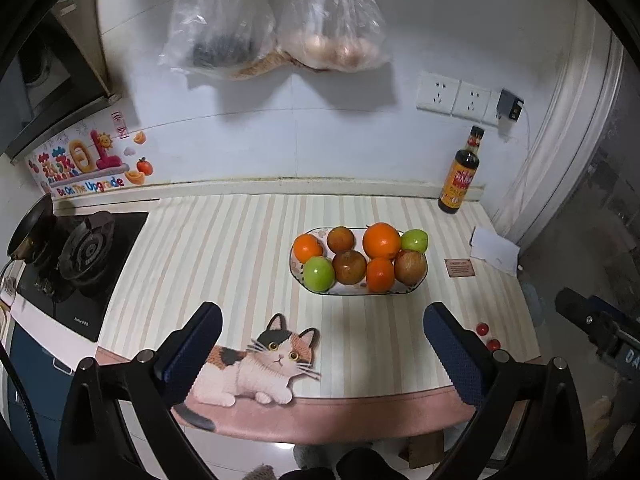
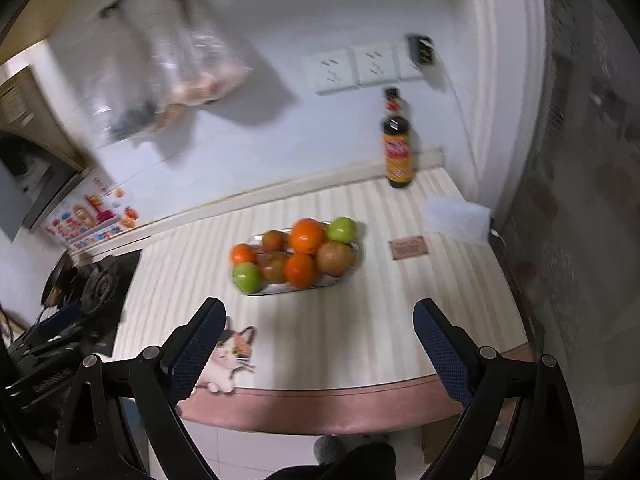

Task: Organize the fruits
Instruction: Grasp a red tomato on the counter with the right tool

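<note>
Nearest the lens in the left wrist view, the left gripper (image 1: 322,344) stands with its two blue-padded fingers spread as wide as they go and nothing between them; they frame the printed cat (image 1: 260,364) at the near edge of the striped mat (image 1: 224,248). The right gripper (image 2: 318,340) shows the same in its own view, which is blurred: jaws wide apart and empty, poised above the mat's pink border. Just to the right of the left gripper's right finger lie two small red fruits (image 1: 488,336), probably cherry tomatoes, loose on the mat and well apart from everything else; the body of the other gripper appears just past them at the right edge of that view, so the right hand seems the nearer one to them. Farther on, ahead of both pairs of tongs and a little right of centre for the left one, sits the oval fruit dish (image 1: 316,290), its long axis running left to right across the line of approach. It already holds three oranges (image 1: 381,241), two green apples (image 1: 319,273) and three brownish fruits (image 1: 349,267), all touching. Judging by this, either gripper would reach the dish by going straight forward, while the stray red pair would call for a short sideways move. Beyond the dish, at the wall, stands a dark sauce bottle (image 1: 460,176), and plastic bags (image 1: 276,24) hang above.
</note>
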`<control>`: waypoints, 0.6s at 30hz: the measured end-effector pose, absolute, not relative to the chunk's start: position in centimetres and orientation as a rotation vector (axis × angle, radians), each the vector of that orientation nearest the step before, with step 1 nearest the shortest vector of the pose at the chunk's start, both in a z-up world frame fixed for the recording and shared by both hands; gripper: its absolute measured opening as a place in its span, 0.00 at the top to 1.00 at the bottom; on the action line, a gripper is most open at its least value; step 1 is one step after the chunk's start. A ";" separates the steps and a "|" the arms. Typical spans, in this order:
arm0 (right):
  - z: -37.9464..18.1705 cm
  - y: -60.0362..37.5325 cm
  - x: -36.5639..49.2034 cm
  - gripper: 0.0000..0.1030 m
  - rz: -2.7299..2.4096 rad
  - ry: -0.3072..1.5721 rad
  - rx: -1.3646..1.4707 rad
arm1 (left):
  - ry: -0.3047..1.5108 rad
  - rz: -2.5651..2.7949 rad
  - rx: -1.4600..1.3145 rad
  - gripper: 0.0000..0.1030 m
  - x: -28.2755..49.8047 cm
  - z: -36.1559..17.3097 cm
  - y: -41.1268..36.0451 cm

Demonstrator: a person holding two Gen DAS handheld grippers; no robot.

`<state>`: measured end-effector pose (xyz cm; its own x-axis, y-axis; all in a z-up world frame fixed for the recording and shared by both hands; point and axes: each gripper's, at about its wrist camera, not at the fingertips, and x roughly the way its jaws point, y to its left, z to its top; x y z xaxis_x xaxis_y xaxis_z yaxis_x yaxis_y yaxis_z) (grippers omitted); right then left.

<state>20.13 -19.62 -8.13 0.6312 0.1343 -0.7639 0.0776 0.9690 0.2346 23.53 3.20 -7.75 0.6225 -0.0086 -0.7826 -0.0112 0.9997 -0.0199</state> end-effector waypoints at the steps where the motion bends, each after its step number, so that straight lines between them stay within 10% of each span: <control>1: -9.2 -21.0 20.8 0.06 0.007 0.908 0.265 | 0.912 0.002 -0.015 0.00 24.3 -8.4 2.6; 9: -20.0 -30.2 25.5 0.08 -0.116 1.103 0.364 | 1.051 -0.024 0.094 0.00 30.1 -14.5 -4.3; 11: -23.6 -32.0 26.2 0.27 -0.130 1.160 0.380 | 1.098 -0.049 0.134 0.00 31.6 -16.5 -6.5; 18: -33.4 -34.6 27.6 0.42 -0.107 1.301 0.430 | 1.281 -0.145 0.249 0.00 34.9 -23.3 -13.5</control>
